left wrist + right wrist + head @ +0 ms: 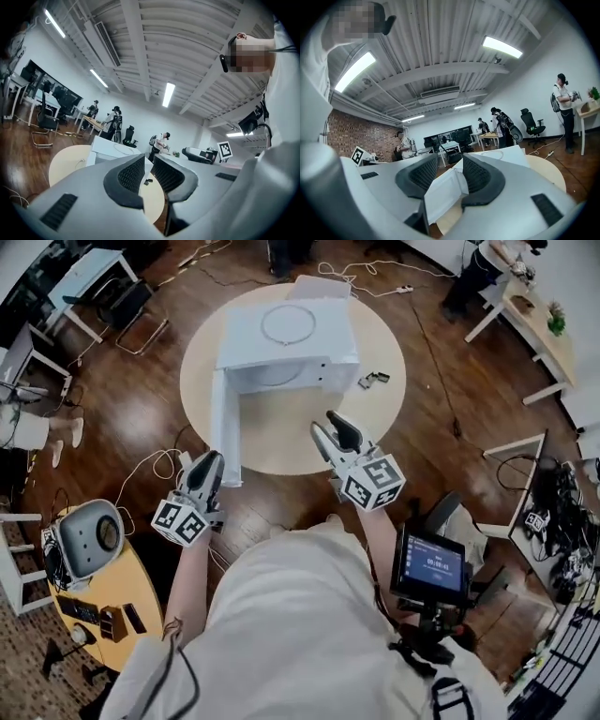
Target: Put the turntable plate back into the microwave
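A: Where's the plate [265,326]? Do we have it yet?
B: No, we don't. It lies flat on top of the microwave [328,338], abt the mid of the top, a bit nearer the back edge. It looks see-through, so we mostly see its round rim

A: And the microwave?
B: It stands on the round table [380,329], from the mid to the far side. Its door [225,427] is swung open and reaches out to the table's near left edge. Some small dark bits [373,380] lie toward the right edge, just beside the microwave

A: What abt our tongs?
B: Our left tongs [148,160] are open just a crack, w/ nothing in them. Our right tongs [450,164] are wide open, also w/ nothing gripped. The door shows btw the right jaws, but farther off, no touch. Both tongs are at the near side of the table, apart from the plate & pointed at the microwave
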{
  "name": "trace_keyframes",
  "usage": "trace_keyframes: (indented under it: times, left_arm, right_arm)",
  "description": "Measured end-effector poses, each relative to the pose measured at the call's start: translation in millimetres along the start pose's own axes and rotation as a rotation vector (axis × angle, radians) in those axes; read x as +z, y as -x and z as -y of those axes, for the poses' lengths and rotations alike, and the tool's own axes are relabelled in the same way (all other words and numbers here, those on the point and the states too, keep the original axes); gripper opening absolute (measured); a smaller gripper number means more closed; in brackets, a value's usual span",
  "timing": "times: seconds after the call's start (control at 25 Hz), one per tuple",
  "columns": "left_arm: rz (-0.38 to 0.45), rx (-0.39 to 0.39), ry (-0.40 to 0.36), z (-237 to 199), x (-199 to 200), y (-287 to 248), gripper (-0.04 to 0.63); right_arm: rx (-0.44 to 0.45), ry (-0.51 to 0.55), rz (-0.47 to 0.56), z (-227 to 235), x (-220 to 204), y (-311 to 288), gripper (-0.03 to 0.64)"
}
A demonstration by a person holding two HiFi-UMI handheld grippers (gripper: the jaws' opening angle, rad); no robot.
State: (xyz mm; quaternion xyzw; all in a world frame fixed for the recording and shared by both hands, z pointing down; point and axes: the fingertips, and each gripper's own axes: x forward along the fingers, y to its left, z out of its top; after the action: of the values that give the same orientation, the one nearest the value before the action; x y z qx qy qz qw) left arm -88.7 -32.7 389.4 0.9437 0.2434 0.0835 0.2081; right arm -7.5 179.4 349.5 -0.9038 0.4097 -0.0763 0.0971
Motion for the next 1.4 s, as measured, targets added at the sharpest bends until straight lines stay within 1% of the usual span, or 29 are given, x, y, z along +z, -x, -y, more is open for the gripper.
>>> trace_keyframes:
  times: [0.08, 0.16, 0.28, 0.4, 0.48, 0.6, 0.72, 0.8, 0.88, 0.92, 0.96, 1.0, 1.08, 1.12, 1.2, 1.28, 1.4]
  left_arm:
    - [-0.014, -0.004, -0.003, 6, -10, -12, 0.066]
    - [-0.023, -0.005, 0.005, 12, -17, -20, 0.089]
    - [-0.035, 0.001, 0.018, 25, -27, -32, 0.1]
    - [-0.057, 0.006, 0.028, 38, -40, -45, 0.117]
    - [-0.074, 0.006, 0.035, 47, -51, -52, 0.132]
    - [-0.101, 0.007, 0.052, 57, -71, -57, 0.138]
    - [-0.127, 0.013, 0.067, 64, -92, -65, 0.15]
    - [-0.165, 0.006, 0.096, 73, -112, -78, 0.158]
    - [-0.253, -0.027, 0.158, 96, -138, -85, 0.159]
    - [-0.299, -0.041, 0.18, 109, -148, -85, 0.158]
    - [-0.327, -0.044, 0.186, 118, -154, -85, 0.158]
    - [-0.329, -0.033, 0.178, 119, -153, -88, 0.158]
    - [-0.287, 0.002, 0.146, 100, -139, -97, 0.158]
    - [-0.273, 0.007, 0.132, 90, -132, -99, 0.158]
    - [-0.273, -0.001, 0.12, 77, -124, -97, 0.158]
    - [-0.27, 0.008, 0.136, 70, -117, -93, 0.158]
    - [-0.227, 0.043, 0.163, 60, -104, -89, 0.158]
  right_arm:
    - [0.009, 0.01, -0.018, 4, -7, 7, 0.16]
    - [0.006, 0.018, -0.049, 10, -20, 15, 0.161]
    - [-0.007, 0.038, -0.094, 20, -34, 33, 0.16]
    - [-0.035, 0.055, -0.11, 32, -42, 54, 0.16]
    - [-0.054, 0.043, -0.126, 40, -51, 67, 0.16]
    - [-0.08, 0.022, -0.16, 48, -69, 80, 0.16]
    - [-0.082, 0.034, -0.206, 59, -84, 82, 0.16]
    - [-0.099, 0.032, -0.246, 78, -94, 89, 0.16]
    - [-0.181, -0.002, -0.306, 96, -110, 121, 0.16]
    - [-0.229, -0.026, -0.33, 102, -115, 142, 0.16]
    - [-0.262, -0.041, -0.335, 108, -115, 155, 0.16]
    - [-0.268, -0.038, -0.32, 115, -108, 155, 0.16]
    - [-0.243, 0.011, -0.26, 128, -91, 129, 0.16]
    - [-0.247, 0.03, -0.232, 131, -87, 118, 0.16]
    - [-0.287, 0.026, -0.197, 136, -91, 114, 0.16]
    - [-0.314, 0.01, -0.177, 138, -87, 109, 0.16]
    - [-0.307, 0.013, -0.152, 138, -74, 91, 0.16]
